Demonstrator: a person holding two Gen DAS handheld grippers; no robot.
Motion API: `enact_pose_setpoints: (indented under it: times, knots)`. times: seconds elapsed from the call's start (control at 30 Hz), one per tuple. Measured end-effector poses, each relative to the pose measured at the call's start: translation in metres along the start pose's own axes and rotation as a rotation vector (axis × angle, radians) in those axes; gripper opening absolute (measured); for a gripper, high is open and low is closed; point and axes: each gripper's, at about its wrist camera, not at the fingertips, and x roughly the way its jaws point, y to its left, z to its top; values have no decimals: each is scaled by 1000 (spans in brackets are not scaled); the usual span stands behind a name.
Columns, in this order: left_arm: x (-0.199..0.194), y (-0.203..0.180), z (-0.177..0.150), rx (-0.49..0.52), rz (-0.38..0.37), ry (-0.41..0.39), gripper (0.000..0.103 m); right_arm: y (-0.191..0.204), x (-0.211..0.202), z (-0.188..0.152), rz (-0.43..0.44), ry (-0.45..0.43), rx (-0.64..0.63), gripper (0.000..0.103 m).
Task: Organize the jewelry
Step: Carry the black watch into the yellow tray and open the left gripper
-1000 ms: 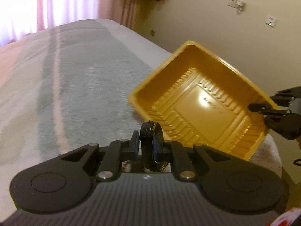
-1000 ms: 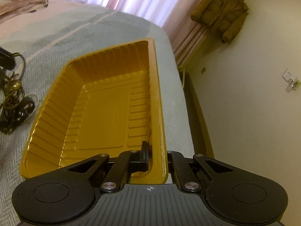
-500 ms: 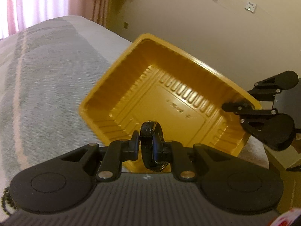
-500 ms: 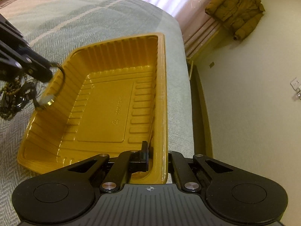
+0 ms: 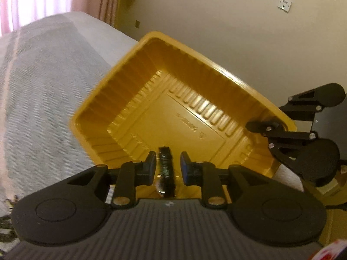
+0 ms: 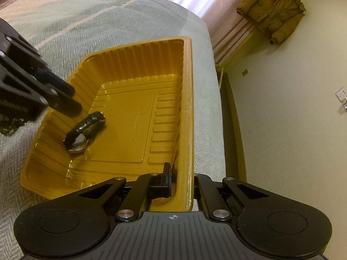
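A yellow plastic tray [image 5: 134, 99] [image 6: 186, 99] rests on the bed. A wristwatch with a black strap [image 6: 85, 132] lies inside the tray near its left wall; in the left wrist view the watch [image 5: 165, 169] sits blurred between my parted fingers. My left gripper [image 5: 166, 166] is open just above it, and it also shows in the right wrist view [image 6: 71, 106]. My right gripper [image 6: 180, 179] is shut on the tray's near rim, and it also shows in the left wrist view [image 5: 258, 127].
The bed has a grey herringbone cover [image 6: 91, 28]. A tangle of dark bead jewelry [image 6: 10, 123] lies on the cover left of the tray. The bed's right edge [image 6: 216, 108] drops to the floor beside a cream wall. A jacket [image 6: 273, 10] hangs by the curtains.
My left gripper moved over the tray and opened. The watch left its fingers and now lies in the tray. My right gripper stayed shut on the rim.
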Motion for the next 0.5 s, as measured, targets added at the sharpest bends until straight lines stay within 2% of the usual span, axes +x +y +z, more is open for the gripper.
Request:
enact_pose_setpoints:
  times: [0.2, 0.37, 0.5]
  knots:
    - [-36, 36, -15, -36, 113, -49, 33, -1, 0, -1, 2, -1, 8, 4]
    - [-64, 75, -45, -73, 250, -59, 40, -2, 0, -2, 5, -6, 12, 4]
    - [-86, 107, -74, -120, 355, -60, 51, -2, 0, -3, 7, -7, 15, 4]
